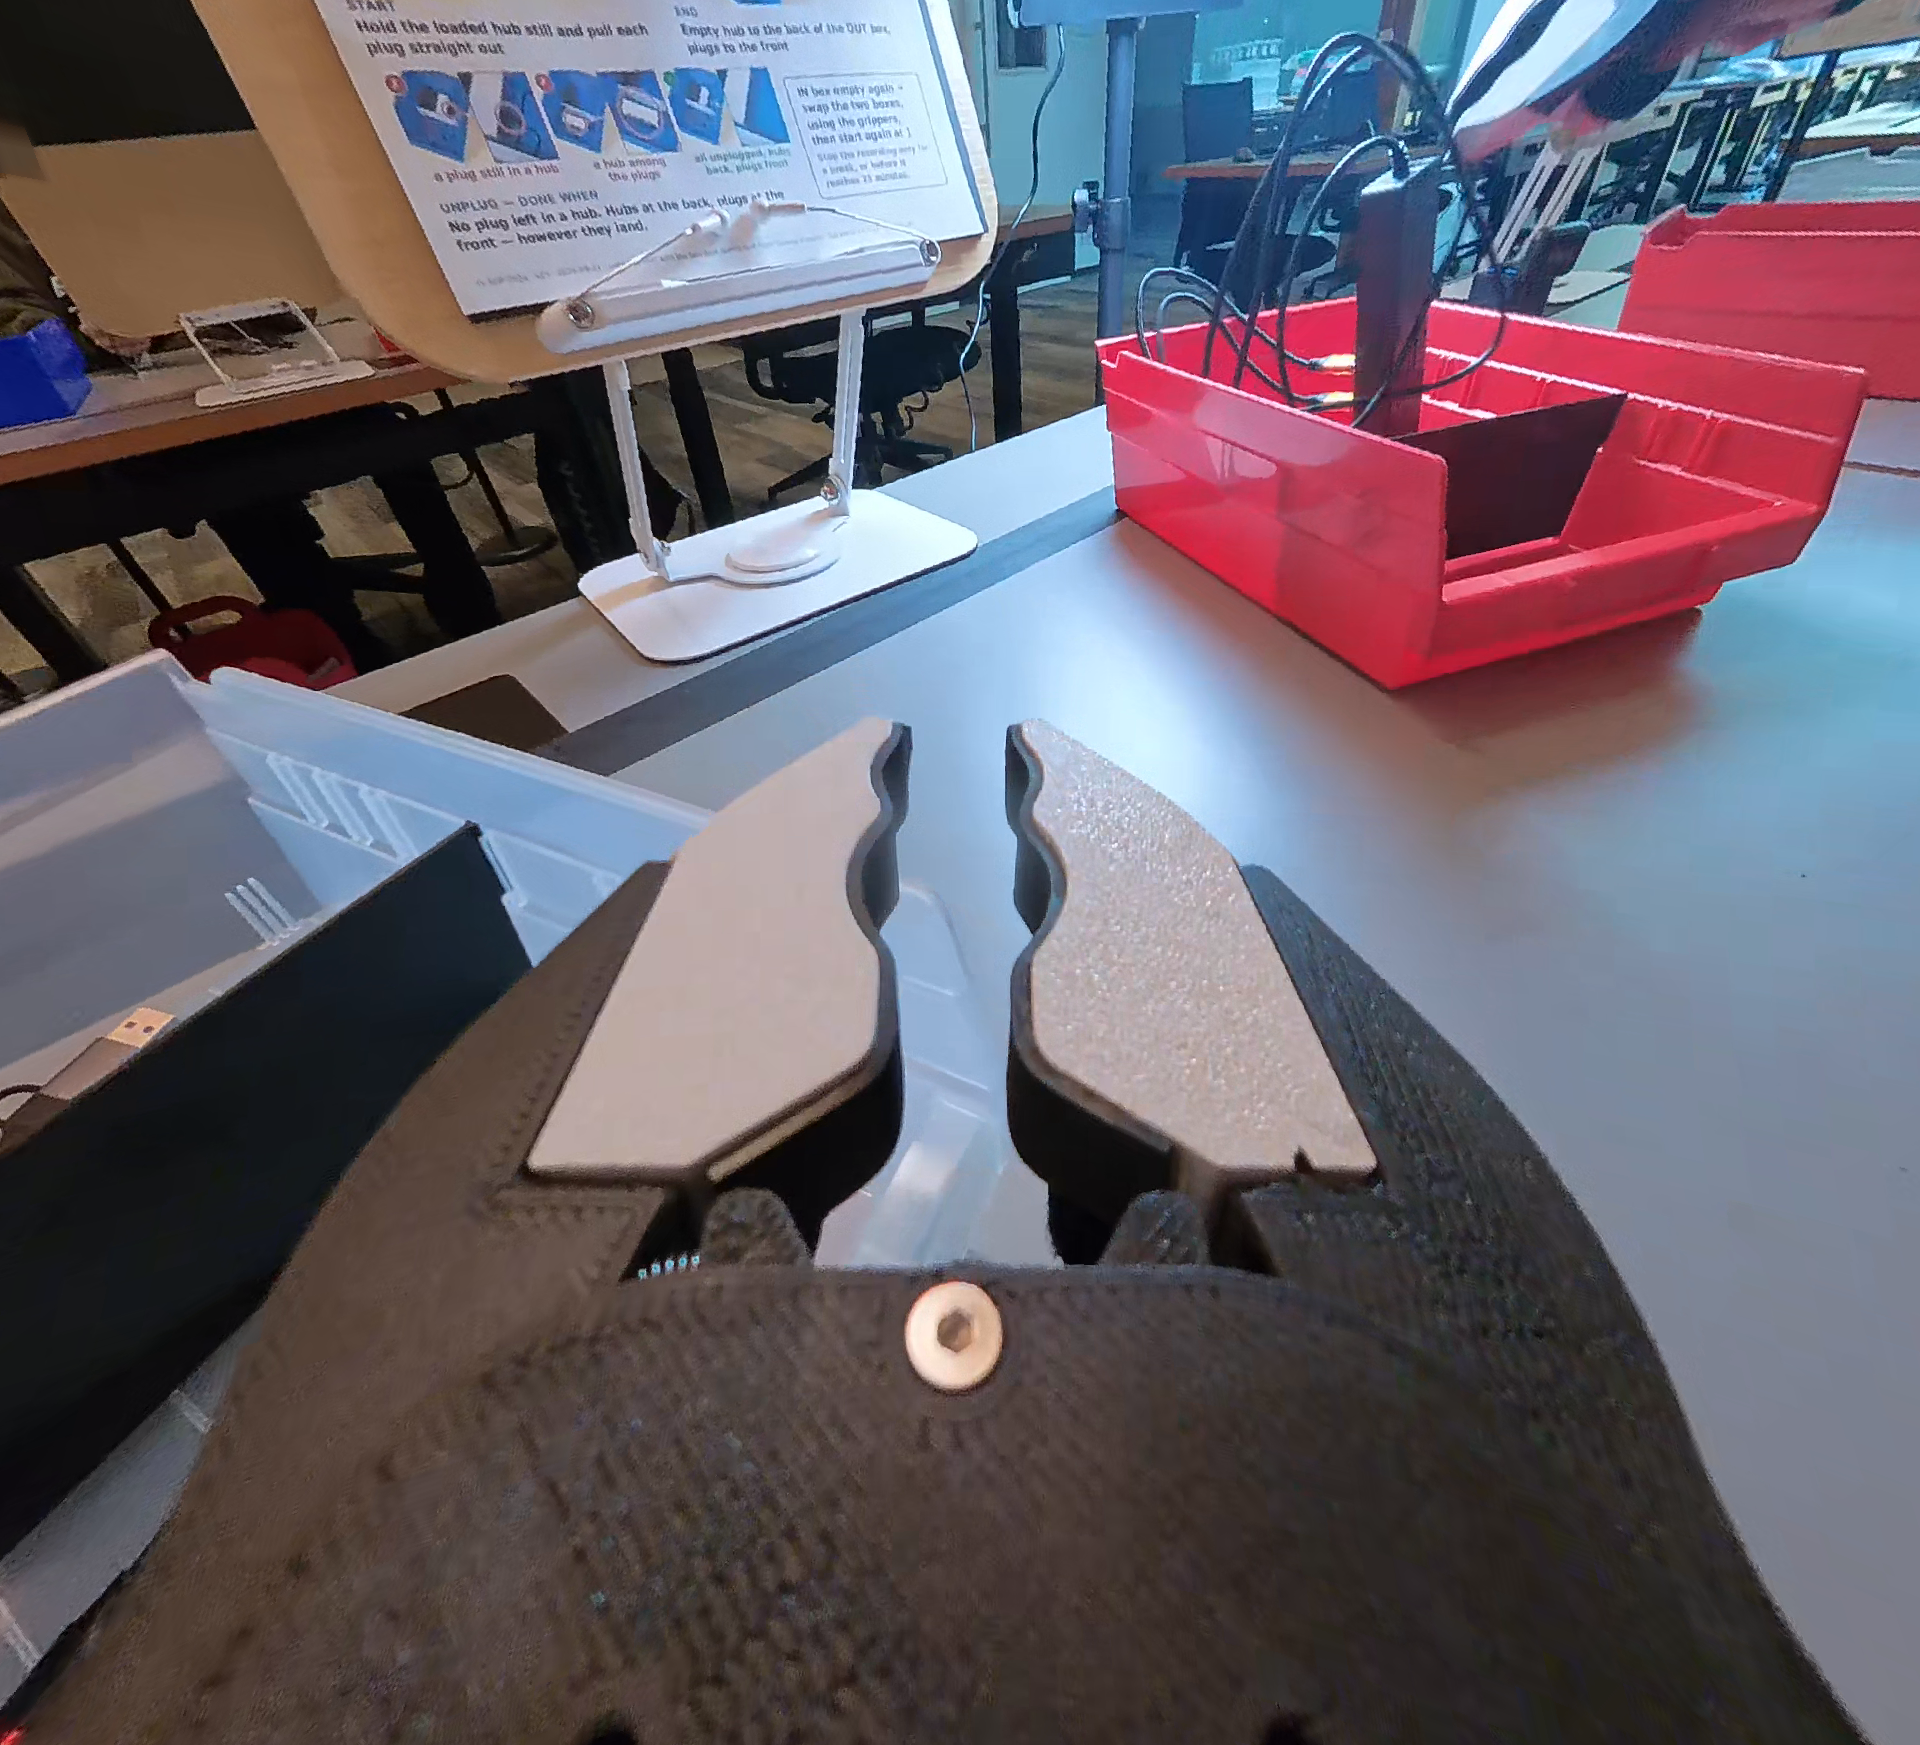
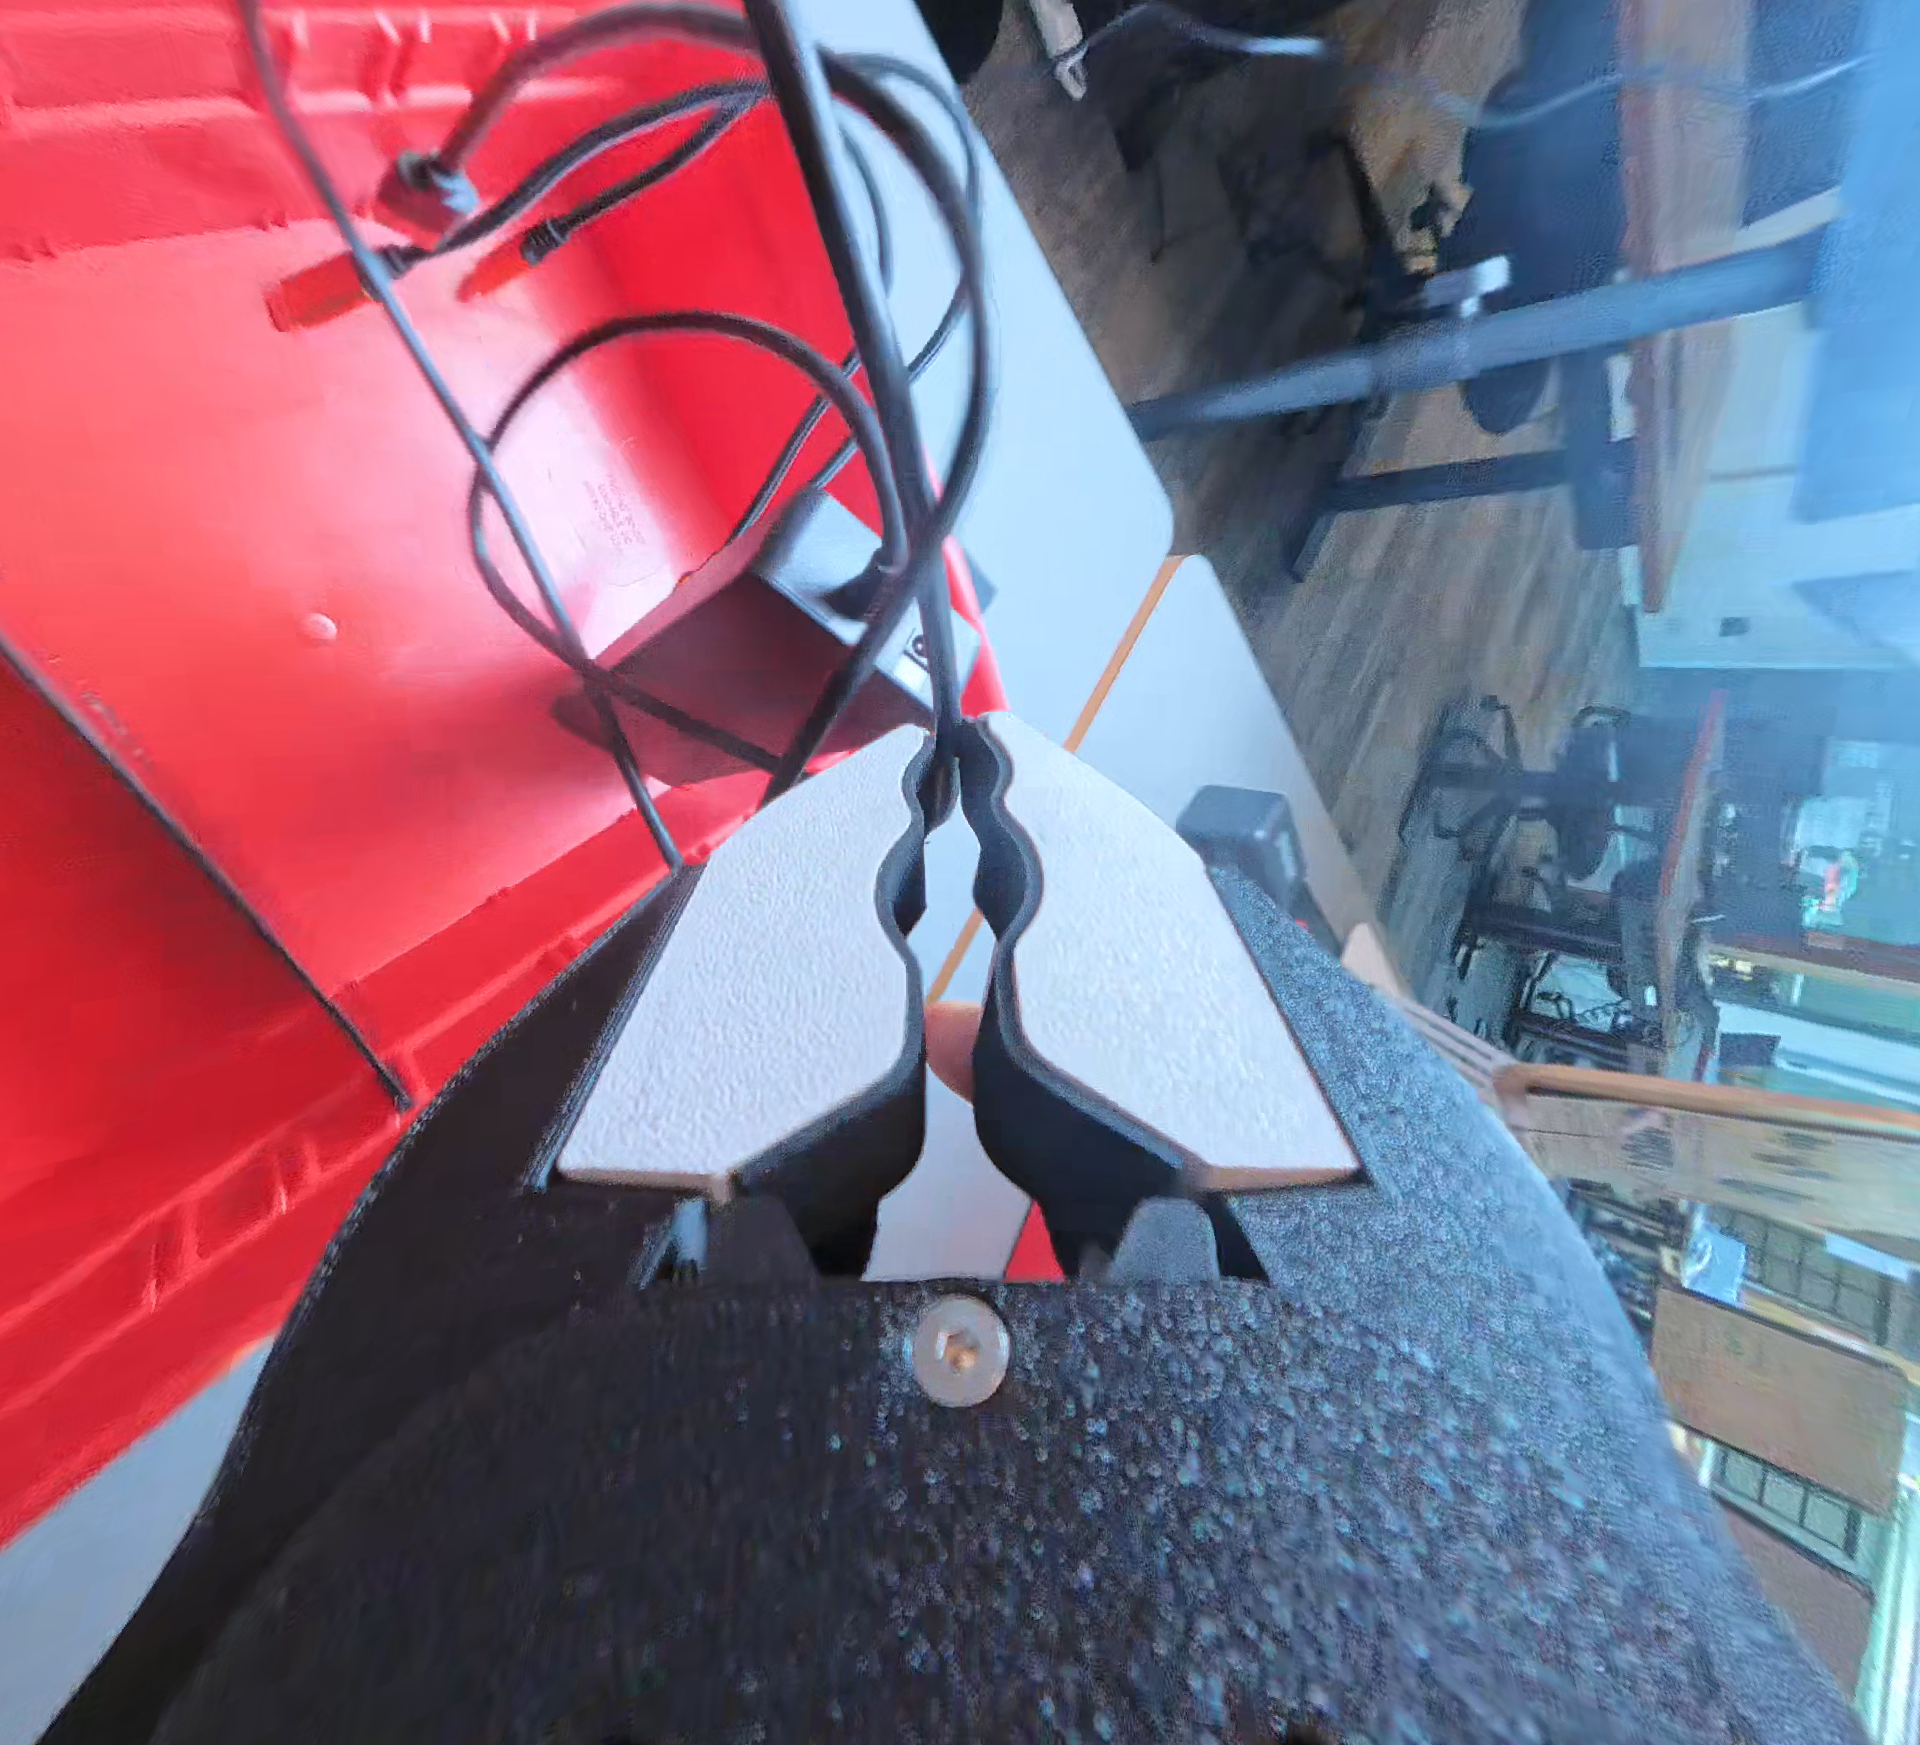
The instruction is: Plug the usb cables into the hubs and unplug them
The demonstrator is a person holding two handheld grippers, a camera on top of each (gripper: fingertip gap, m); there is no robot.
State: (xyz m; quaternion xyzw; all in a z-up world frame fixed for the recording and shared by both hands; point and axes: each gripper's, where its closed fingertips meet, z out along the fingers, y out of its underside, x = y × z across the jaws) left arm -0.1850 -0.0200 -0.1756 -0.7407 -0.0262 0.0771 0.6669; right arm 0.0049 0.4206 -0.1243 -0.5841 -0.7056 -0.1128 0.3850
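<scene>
Left tongs (image 1: 958,750) hovering parted and empty over grey table (image 1: 1351,916), beside clear bin (image 1: 343,791); black hub (image 1: 1392,293) hanging above red bin (image 1: 1288,511). Right tongs (image 2: 954,739) pinching black cable (image 2: 831,168), suspending hub (image 2: 769,646) over red bin (image 2: 208,552).

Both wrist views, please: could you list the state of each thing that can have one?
Left gripper: open, empty, above the table.
Right gripper: shut on a black cable.
Black cable: pinched at the fingertips, pulled taut.
Black hub: upright over the red bin, cables plugged in.
Red bin: on the table, black divider inside.
Loose USB plug: unplugged, lying in the clear bin.
</scene>
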